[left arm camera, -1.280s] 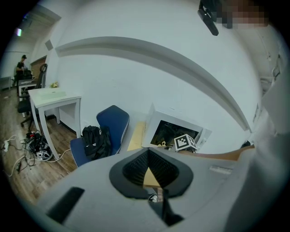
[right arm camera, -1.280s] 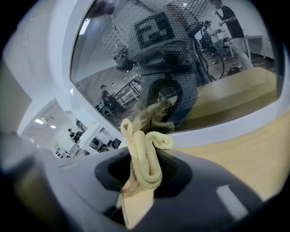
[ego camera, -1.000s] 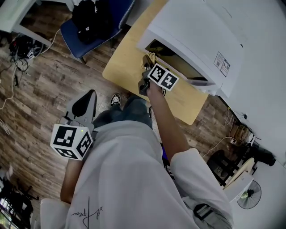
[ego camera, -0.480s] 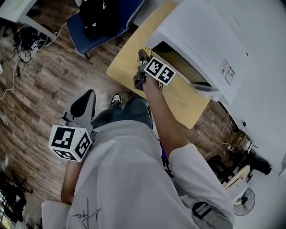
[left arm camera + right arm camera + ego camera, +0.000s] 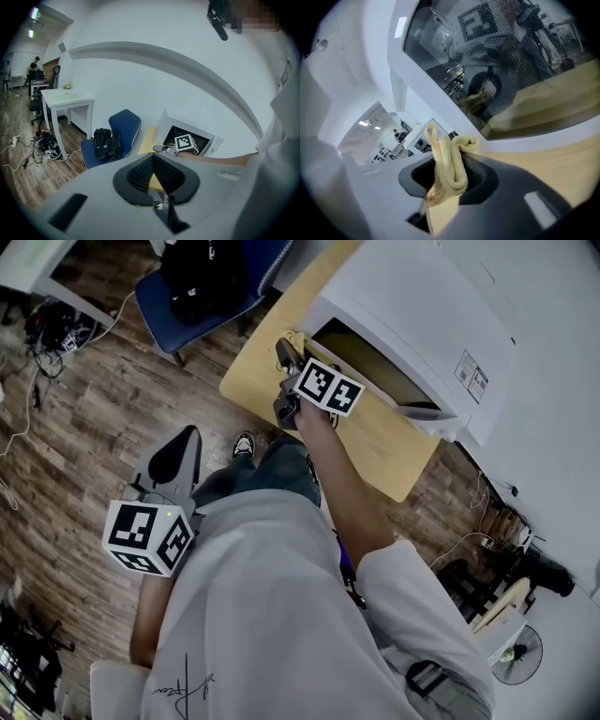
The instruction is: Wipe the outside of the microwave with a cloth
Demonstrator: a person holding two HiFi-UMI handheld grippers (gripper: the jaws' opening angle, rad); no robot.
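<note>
Cloth bunches clenched in my right tool, close to the microwave door; my left tool hangs low, jaws together, empty.

Right tongs outstretched, clamped on cloth; left tongs low at the side (jaws together).

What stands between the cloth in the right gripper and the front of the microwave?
Nothing visible does. The right gripper holds the yellow cloth directly before the microwave door, with no object between them.
</note>
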